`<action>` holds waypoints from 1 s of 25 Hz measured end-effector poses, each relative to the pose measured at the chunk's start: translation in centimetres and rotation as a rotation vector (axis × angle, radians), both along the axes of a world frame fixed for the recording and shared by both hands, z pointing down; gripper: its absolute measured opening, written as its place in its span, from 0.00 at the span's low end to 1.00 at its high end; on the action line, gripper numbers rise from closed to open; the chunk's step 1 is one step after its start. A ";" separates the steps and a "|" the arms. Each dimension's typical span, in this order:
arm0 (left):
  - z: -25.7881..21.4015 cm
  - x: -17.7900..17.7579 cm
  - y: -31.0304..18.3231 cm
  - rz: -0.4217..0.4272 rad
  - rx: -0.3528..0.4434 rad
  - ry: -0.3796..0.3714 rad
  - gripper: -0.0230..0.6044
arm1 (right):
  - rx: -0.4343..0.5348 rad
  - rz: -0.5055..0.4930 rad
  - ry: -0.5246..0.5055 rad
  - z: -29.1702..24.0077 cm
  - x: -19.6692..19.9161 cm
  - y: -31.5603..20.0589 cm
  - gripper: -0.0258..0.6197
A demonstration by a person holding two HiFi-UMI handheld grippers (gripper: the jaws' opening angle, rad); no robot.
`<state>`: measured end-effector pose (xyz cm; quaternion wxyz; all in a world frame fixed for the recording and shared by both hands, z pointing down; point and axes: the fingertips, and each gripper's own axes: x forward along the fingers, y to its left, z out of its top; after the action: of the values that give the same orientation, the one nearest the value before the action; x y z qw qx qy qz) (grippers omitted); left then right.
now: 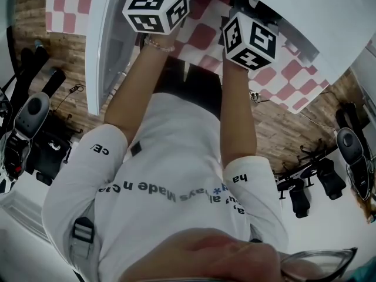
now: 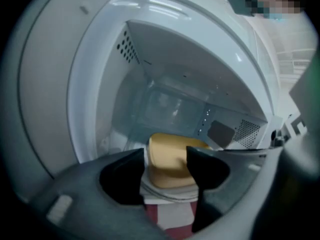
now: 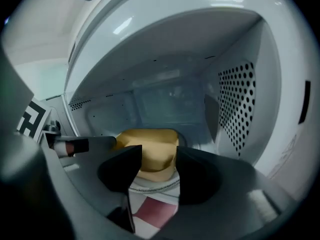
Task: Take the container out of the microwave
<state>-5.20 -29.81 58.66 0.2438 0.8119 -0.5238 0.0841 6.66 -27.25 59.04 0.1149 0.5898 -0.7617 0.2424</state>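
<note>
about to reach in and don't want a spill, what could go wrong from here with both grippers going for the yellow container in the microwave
Both the left gripper and right gripper are open and aimed at the one yellow container; uneven closing could tilt it or push it backward.
It sits on a round plate; a low jaw might catch the plate's rim and drag it out.
The grippers are close together in the microwave opening and could bump each other.

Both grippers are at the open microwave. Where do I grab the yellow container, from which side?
Likely its near rim: left gripper at the left end, right gripper at the right, straight in through the microwave front. The yellow container sits flat and looks wider than either open jaw gap.
</note>
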 end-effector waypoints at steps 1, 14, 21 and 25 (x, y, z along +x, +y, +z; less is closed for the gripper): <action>0.1 0.0 -0.1 0.002 -0.004 0.001 0.46 | -0.004 0.002 -0.006 0.1 0.0 -0.2 0.35; 0.4 0.7 0.0 0.031 -0.018 0.004 0.46 | -0.037 -0.013 -0.046 0.5 -0.4 -0.4 0.35; -0.3 0.6 1.0 0.028 -0.014 0.002 0.46 | -0.039 -0.026 -0.043 -0.1 -0.3 0.6 0.34; -0.9 0.6 2.0 0.024 -0.013 0.004 0.45 | -0.039 -0.038 -0.035 -0.6 -0.4 1.6 0.33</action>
<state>-4.59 -27.76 57.72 0.2489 0.8167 -0.5129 0.0891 6.29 -25.64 58.41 0.1177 0.5684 -0.7698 0.2654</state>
